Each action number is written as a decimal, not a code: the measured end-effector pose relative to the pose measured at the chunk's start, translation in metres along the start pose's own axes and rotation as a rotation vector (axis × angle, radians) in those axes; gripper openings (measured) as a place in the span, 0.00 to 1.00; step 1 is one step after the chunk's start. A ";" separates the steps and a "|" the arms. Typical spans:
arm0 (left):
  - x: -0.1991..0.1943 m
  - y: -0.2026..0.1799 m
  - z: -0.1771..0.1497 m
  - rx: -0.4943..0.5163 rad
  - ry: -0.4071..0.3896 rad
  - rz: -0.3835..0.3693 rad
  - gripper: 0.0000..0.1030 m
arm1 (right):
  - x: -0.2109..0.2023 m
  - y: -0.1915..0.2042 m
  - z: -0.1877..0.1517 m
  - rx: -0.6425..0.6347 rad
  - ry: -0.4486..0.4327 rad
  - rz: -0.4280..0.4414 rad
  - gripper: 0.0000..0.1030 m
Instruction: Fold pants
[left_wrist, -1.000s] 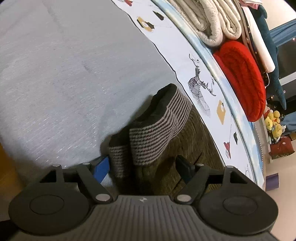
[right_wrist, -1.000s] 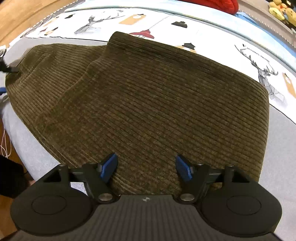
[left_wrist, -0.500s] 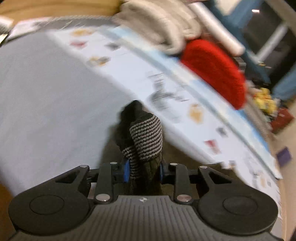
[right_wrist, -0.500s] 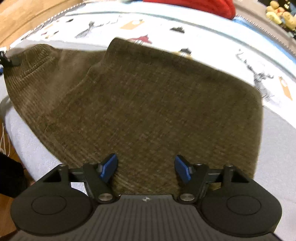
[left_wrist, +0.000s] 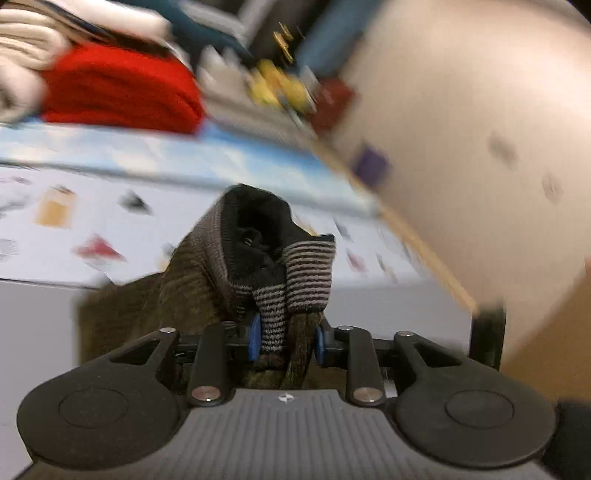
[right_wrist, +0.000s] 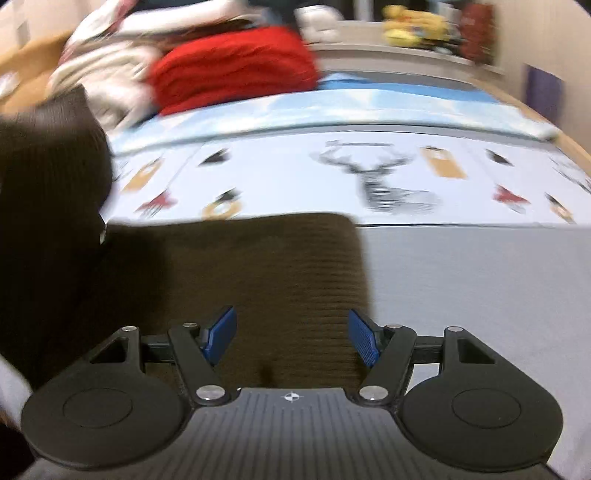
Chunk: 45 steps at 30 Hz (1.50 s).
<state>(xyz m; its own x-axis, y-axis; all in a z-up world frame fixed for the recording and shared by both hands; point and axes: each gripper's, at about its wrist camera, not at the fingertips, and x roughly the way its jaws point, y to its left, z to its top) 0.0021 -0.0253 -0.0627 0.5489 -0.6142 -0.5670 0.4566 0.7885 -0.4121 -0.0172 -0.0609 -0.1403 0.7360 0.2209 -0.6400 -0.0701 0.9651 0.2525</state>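
Two sets of tongs are mine here, one in each hand. My left gripper (left_wrist: 284, 338) is clamped narrow on the pants (left_wrist: 207, 295), its blue pads pressed against a bunched fold of olive corduroy and the grey-and-black striped waistband (left_wrist: 308, 275) that stands up between them. Above my pinch, at about 12 o'clock, the waistband gapes open and shows its black lining. More of the corduroy sags away toward 9 o'clock, down onto the grey bed cover (left_wrist: 37, 325).

My right gripper (right_wrist: 291, 341) stands wide, its pads well apart and closed on nothing, hovering over a flat stretch of the pants (right_wrist: 266, 280). That stretch lies on the grey cover and ends in a straight edge at roughly 12 o'clock, right where the printed sheet (right_wrist: 295, 177) with its stag (right_wrist: 373, 181) begins. At 9 to 10 o'clock in the right wrist view a dark mass of the same ribbed cloth rises up out of the flat part; it is blurred.

Beyond the printed sheet, at 11 o'clock in both views, sits a red cushion (right_wrist: 232, 66) beside a pile of pale folded blankets (right_wrist: 99, 70). Both views are smeared with motion blur, the left one more heavily.
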 end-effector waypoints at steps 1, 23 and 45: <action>0.016 -0.010 -0.004 0.017 0.056 0.004 0.45 | -0.003 -0.013 0.001 0.058 -0.012 -0.016 0.67; 0.025 0.067 0.037 0.124 0.242 0.405 0.59 | 0.031 -0.009 -0.010 0.269 0.205 0.283 0.88; 0.020 0.073 0.054 0.052 0.134 0.386 0.58 | -0.028 -0.034 0.023 0.244 -0.104 0.358 0.33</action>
<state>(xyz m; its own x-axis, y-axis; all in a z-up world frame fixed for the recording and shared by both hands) 0.0847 0.0183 -0.0657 0.5924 -0.2610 -0.7622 0.2718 0.9553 -0.1159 -0.0194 -0.1028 -0.1143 0.7590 0.5078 -0.4074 -0.1810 0.7658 0.6171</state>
